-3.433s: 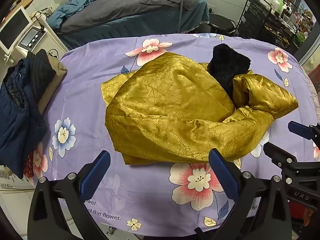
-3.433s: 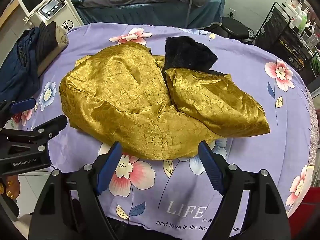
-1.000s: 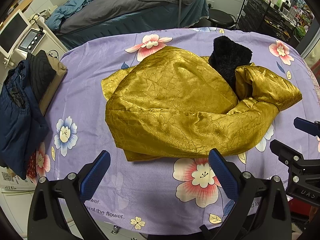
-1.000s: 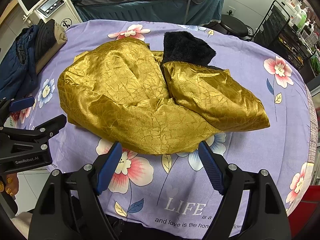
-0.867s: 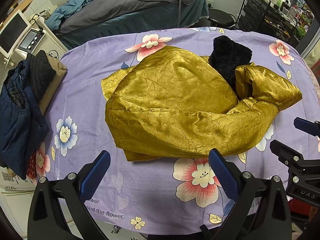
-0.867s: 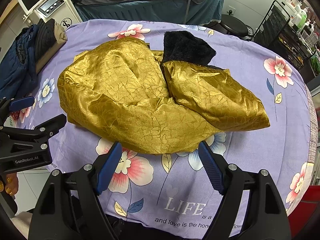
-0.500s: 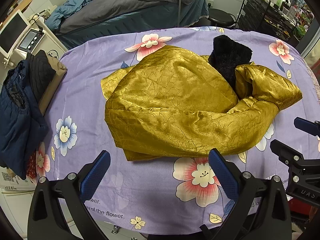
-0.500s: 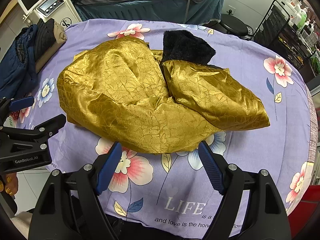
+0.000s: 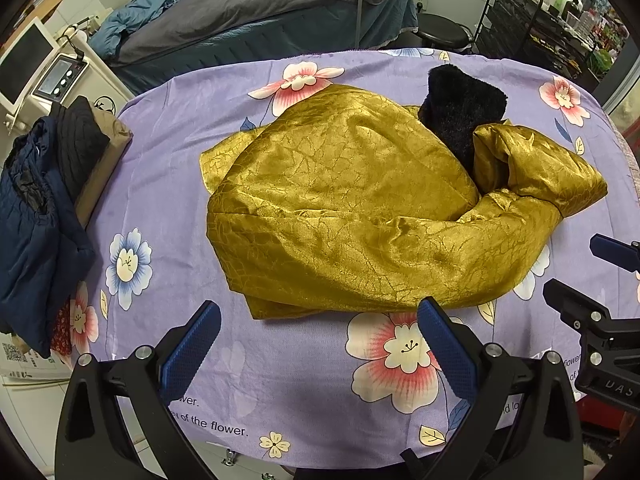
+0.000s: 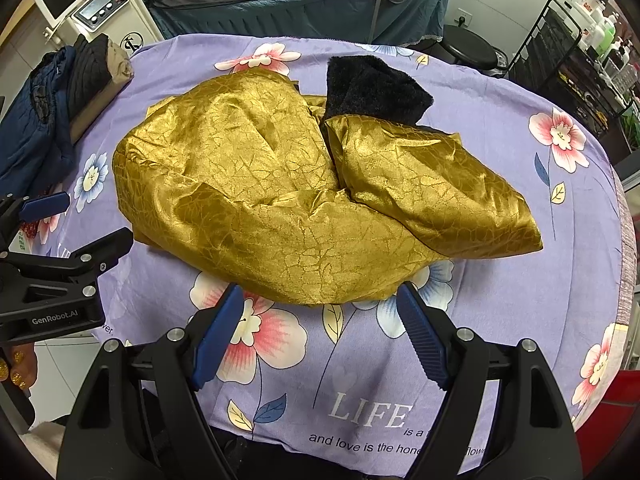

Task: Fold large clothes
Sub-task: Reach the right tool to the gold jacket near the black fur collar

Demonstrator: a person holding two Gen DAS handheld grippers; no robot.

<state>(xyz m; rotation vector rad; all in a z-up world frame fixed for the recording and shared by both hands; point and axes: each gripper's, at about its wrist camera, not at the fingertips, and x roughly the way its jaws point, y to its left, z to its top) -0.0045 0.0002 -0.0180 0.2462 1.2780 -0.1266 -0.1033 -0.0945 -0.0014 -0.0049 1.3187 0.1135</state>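
Note:
A shiny gold padded coat lies bunched in the middle of the table, its black furry collar sticking out at the far right. It also shows in the right wrist view, with the collar behind it. My left gripper is open and empty, just short of the coat's near edge. My right gripper is open and empty, its tips close to the coat's near hem. Each gripper shows at the edge of the other's view.
The table wears a purple flowered cloth. Folded dark blue and black clothes are stacked at its left edge. A bed, a stool and a black wire rack stand behind the table.
Almost nothing: both grippers stay open near the coat's front edge, with only a slight drift of the views. The coat lies as before.

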